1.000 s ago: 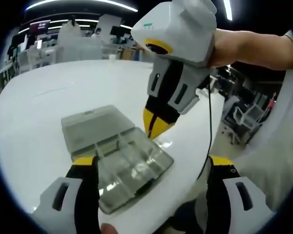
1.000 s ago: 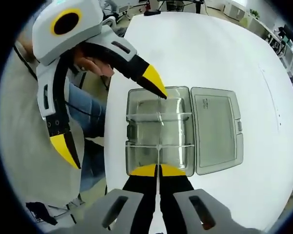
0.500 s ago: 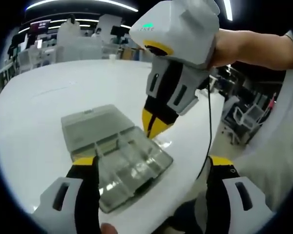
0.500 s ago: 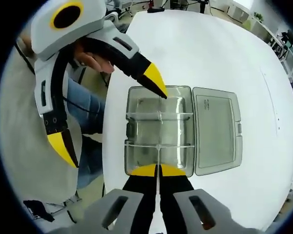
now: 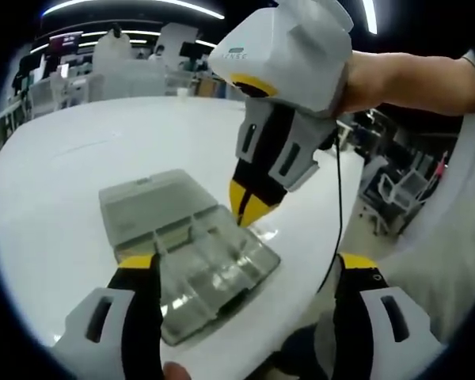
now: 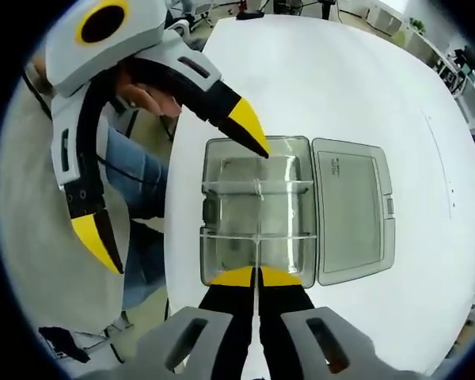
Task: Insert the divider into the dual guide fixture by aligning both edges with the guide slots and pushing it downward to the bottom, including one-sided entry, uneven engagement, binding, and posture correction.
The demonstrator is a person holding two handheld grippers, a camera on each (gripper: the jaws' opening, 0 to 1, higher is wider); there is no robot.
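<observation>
Divider: a thin clear plastic divider (image 6: 257,252) stood on edge along the middle of the near compartment, pinched at its near end between the right gripper's yellow tips; how deep it sat in its slots could not be told.

Fixture: a clear plastic compartment box (image 6: 257,210) with cross partitions lay open, its hinged clear lid (image 6: 352,210) folded flat on the table beside it. In the left gripper view the box (image 5: 202,269) sat just ahead of that gripper's jaws.

Right gripper: the white, black and yellow-tipped right gripper (image 6: 257,276) had its fingers pressed together on the divider, at the box's near wall; in the left gripper view it (image 5: 245,212) came down from above with its tips at the box's far edge.

Left gripper: the white, black and yellow-tipped left gripper (image 6: 182,206) had its fingers spread wide — one tip touching the box's far rim, the other hanging off the table's edge, gripping nothing.

Edges: the box lay close to the table's near edge, with a person's jeans-clad legs (image 6: 138,178) just past it.

Open room: bare tabletop lay beyond the lid and on the far side.

Surface: a round white table (image 6: 332,87), smooth and glossy.

Room: an office with chairs (image 5: 392,190), desks and ceiling strip lights (image 5: 131,6) in the background.
</observation>
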